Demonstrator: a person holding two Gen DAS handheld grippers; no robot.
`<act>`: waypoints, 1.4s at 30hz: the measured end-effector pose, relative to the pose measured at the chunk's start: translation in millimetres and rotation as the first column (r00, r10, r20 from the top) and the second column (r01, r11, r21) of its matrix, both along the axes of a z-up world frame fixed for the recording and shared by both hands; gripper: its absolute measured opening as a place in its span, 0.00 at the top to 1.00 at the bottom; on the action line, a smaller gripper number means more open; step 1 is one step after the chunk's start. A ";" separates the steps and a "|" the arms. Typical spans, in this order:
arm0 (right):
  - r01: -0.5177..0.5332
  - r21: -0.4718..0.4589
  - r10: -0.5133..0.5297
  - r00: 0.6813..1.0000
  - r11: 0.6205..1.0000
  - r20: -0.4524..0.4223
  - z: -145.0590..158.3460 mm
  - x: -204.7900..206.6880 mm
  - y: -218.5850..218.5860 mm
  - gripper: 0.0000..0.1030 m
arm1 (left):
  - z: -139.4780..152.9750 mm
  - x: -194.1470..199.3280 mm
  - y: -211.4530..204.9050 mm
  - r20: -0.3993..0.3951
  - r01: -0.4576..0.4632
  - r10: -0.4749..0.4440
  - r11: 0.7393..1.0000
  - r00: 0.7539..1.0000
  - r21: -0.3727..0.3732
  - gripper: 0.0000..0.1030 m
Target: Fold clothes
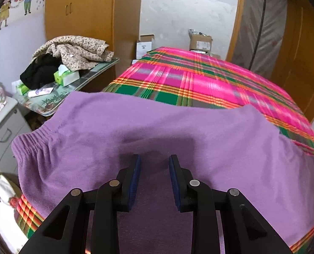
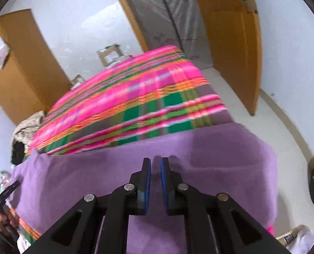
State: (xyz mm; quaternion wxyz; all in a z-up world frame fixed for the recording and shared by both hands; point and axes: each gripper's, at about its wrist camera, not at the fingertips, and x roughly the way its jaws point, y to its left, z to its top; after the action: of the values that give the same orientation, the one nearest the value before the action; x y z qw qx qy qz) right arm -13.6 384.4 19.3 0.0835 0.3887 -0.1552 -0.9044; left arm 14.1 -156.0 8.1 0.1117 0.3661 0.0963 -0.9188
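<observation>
Purple fleece trousers (image 1: 178, 131) lie flattened on the plaid bedsheet (image 1: 188, 78) for folding; above them, left gripper (image 1: 154, 158) released, right gripper (image 2: 155, 160) apparently narrowly parted, empty.

The garment (image 1: 157, 131) lies across the near end of the bed (image 1: 199, 78), side table (image 1: 57, 97) left.

Soft, even indoor light, no glare. The left wrist view is mostly sharp; the right wrist view is smeared by motion blur across the plaid bed cover (image 2: 123, 105). Fisheye bending curves the door (image 2: 231, 42), with black corners. Faint shadows darken the purple garment (image 1: 157, 135)
</observation>
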 end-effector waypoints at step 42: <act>-0.435 -0.015 0.435 0.900 0.900 0.003 -4.3 -3.0 -147.6 0.84 | -3.0 93.6 -135.1 -0.076 -0.349 0.392 0.880 0.917 0.322 0.52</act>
State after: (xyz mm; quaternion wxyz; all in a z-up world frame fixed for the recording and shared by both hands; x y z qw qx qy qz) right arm -16.6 236.8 15.0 0.2855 0.4157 -0.0709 -0.8606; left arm 107.7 -291.2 5.0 0.2215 0.2885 0.3116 -0.8779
